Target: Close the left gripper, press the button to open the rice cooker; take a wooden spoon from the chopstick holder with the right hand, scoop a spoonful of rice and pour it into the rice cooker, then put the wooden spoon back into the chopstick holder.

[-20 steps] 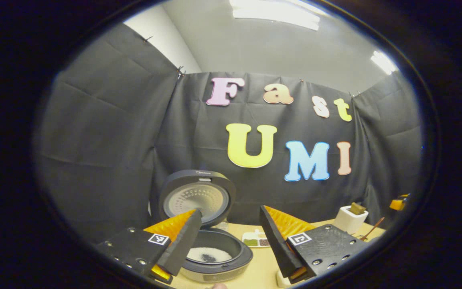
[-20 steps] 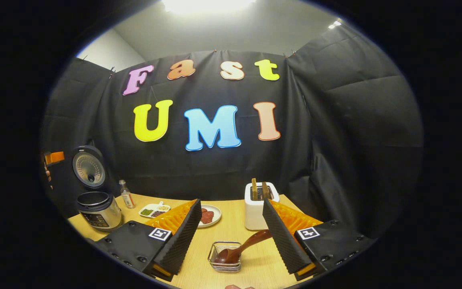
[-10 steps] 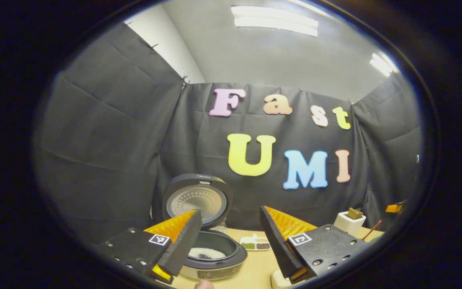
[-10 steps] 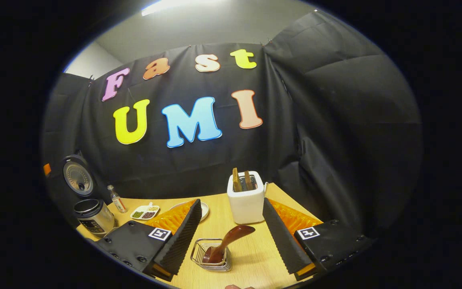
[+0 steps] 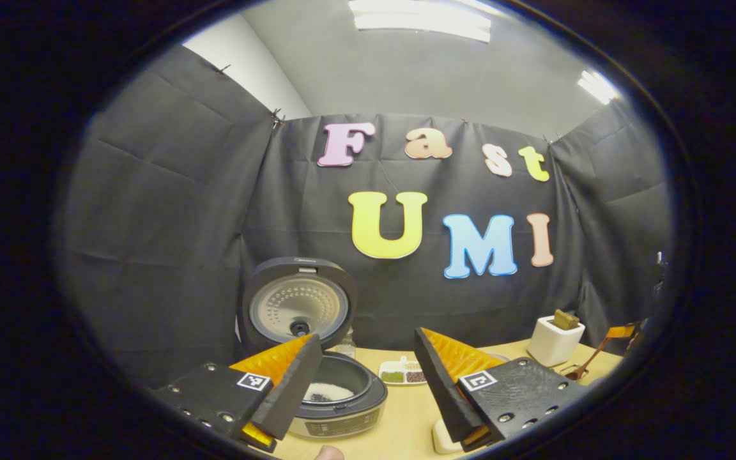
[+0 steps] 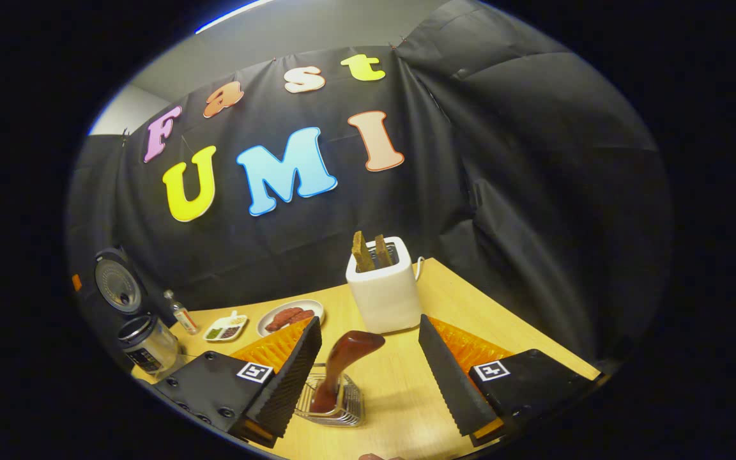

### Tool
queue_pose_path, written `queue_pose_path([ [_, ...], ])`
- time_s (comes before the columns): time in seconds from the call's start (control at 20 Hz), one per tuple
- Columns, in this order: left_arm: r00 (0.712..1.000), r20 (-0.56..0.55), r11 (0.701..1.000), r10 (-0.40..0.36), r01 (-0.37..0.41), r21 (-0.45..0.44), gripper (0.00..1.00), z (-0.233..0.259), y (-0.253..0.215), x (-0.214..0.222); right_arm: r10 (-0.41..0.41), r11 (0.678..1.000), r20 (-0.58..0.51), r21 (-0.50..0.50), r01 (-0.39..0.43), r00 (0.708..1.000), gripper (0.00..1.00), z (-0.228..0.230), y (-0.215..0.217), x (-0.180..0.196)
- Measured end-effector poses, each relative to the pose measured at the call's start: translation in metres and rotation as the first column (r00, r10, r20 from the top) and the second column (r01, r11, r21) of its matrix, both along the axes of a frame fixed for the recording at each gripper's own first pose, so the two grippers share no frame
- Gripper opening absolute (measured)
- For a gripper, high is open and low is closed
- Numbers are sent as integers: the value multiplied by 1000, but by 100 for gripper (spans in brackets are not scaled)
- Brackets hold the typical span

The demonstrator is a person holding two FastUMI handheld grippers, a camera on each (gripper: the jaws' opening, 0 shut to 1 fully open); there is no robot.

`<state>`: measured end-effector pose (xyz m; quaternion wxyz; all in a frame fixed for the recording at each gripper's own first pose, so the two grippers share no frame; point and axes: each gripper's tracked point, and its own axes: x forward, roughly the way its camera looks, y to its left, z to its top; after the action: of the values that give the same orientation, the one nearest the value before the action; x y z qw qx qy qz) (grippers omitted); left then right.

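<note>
While the left gripper (image 5: 368, 377) hangs with its jaws wide and nothing between them, the left gripper view has one rice cooker (image 5: 336, 399) at about six o'clock, lid up, a patch of white rice with a dark fleck in its pot; one small divided dish (image 5: 403, 374) sits just past it on the table (image 5: 406, 428); one white toaster (image 5: 554, 342) stands at four o'clock, with the wooden spoon (image 5: 588, 363) leaning beside it at the view's edge.

Seen from the right gripper view, the right gripper (image 6: 368, 367) is likewise spread wide and empty; one wooden spoon (image 6: 342, 370) stands tilted in one wire chopstick holder (image 6: 336, 402) at six o'clock, its broad end up between the fingers yet touching neither; one toaster (image 6: 384, 294) holds two slices at twelve o'clock; one plate (image 6: 290, 315), one dish (image 6: 224, 331), one bottle (image 6: 179, 313) and the cooker (image 6: 141, 345) trail off toward nine o'clock.

I judge the spoon light, stiff and smooth enough to slip, so the raised upper part is the place to pinch; the light wire holder may lift with it.
</note>
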<state>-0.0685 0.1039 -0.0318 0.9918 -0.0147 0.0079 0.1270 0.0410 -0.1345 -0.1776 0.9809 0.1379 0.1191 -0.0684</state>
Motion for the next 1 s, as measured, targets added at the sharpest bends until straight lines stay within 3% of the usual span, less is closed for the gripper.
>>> queue_pose_path([
  [0.2,999,-32,1000,5,-5,-15,91,-15,-1,9,23,999,-42,23,-22,999,98,-21,9,11],
  [0.55,997,-73,1000,8,-9,-3,88,-34,-2,21,79,996,-86,48,-75,993,98,-47,37,37],
  [0.6,997,-76,1000,3,-4,-6,91,-35,-3,23,82,995,-87,64,-77,993,98,-50,39,42],
  [0.7,997,-82,1000,1,-2,-11,88,-39,-2,25,95,989,-87,119,-84,992,98,-55,45,50],
  [0.85,996,-92,1000,10,-11,-18,94,-46,3,27,114,974,-64,205,-99,991,98,-55,51,63],
  [0.9,996,-92,1000,15,-17,-23,88,-47,5,26,118,966,-52,236,-103,992,92,-52,54,64],
  [1.0,995,-93,999,23,-27,-39,88,-51,11,29,139,947,-37,295,-122,990,68,-49,60,66],
])
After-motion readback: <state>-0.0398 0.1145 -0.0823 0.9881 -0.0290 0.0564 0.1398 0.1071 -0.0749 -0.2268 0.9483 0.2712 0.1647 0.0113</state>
